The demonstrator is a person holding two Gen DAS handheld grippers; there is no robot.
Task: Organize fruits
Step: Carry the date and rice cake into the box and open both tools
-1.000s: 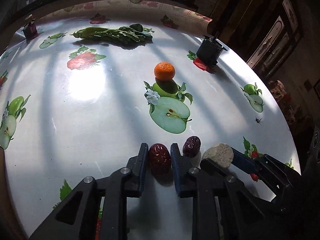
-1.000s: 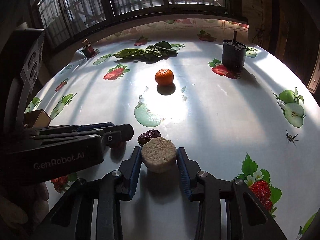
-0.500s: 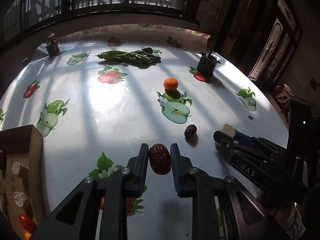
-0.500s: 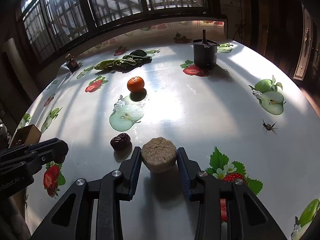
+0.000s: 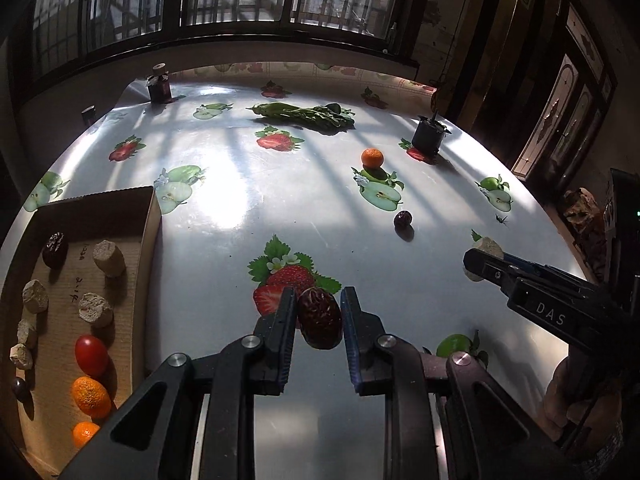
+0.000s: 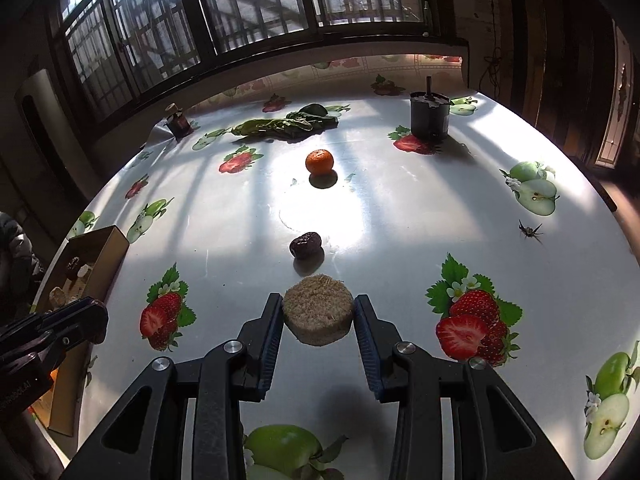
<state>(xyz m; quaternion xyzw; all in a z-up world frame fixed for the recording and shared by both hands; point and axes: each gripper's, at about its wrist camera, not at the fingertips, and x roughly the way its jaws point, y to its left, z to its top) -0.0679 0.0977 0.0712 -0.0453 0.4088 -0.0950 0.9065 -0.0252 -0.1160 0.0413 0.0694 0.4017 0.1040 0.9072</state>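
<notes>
My table [image 5: 248,208] wears a glossy white cloth printed with fruit. Lying on it: orange [image 5: 372,158], loose date [image 5: 402,219] nearer me, leafy greens [image 5: 304,114] at far side, dark cup [image 5: 428,136] far right, small bottle [image 5: 159,88] far left, cardboard box [image 5: 150,232] at left edge.

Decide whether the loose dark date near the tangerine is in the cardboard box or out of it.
Out. The date lies on the tablecloth, apart from the cardboard box at the table's left edge.
</notes>
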